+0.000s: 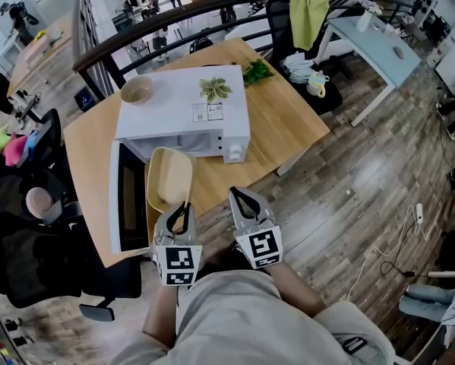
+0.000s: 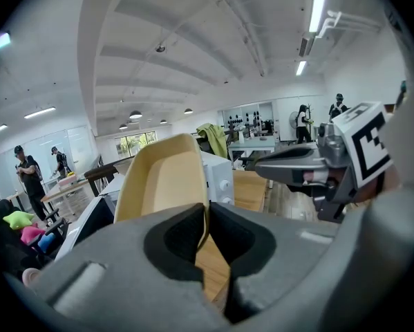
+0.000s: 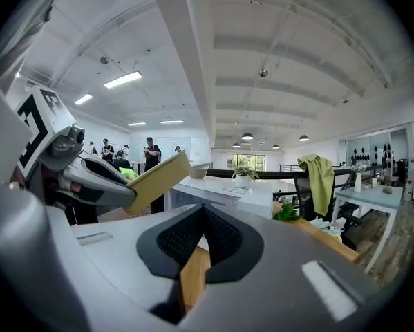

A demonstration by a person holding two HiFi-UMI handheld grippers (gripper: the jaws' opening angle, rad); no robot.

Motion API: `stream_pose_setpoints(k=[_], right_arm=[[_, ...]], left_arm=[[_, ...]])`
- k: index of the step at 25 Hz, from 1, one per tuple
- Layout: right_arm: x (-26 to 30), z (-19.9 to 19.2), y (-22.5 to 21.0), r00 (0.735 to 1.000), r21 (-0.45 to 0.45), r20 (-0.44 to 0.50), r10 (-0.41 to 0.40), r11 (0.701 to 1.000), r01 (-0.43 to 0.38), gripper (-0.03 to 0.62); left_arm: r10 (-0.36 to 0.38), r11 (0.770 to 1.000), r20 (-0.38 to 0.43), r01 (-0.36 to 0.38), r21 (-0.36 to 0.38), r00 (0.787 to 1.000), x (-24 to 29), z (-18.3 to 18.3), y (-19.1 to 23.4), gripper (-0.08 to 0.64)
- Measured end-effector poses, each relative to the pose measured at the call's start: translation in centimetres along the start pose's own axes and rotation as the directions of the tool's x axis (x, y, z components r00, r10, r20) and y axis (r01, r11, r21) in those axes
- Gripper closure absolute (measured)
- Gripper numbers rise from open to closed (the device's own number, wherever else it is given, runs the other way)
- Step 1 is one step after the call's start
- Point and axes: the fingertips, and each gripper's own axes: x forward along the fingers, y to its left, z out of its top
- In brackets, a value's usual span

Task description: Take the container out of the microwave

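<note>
The left gripper (image 1: 184, 206) was clenched on one rim of the beige container (image 1: 170, 177), which hung tilted above the desk's (image 1: 280, 120) near edge, outside the open microwave (image 1: 185, 109). The right gripper (image 1: 239, 196) was clenched on nothing. That thin, one-sided pinch could let the container pivot or slip.

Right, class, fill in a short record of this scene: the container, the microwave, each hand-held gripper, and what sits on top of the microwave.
container: tan tray, outside the microwave, held tilted in front of it
left hand-held gripper: shut on the container's near rim
right hand-held gripper: shut, empty, beside the left one
microwave: white, on a wooden table
door: swung open
on top of microwave: bowl, plant
</note>
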Motion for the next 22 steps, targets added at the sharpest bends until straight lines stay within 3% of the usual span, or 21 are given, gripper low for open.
stream_pose_setpoints(k=[22], right_arm=[[-0.4, 1.3, 0.3, 1.000, -0.053, 0.021, 0.000, 0.999, 0.002, 0.581]], left_arm=[[-0.004, 1.000, 0.016, 0.004, 0.004, 1.000, -0.5, 0.4, -0.2, 0.532]])
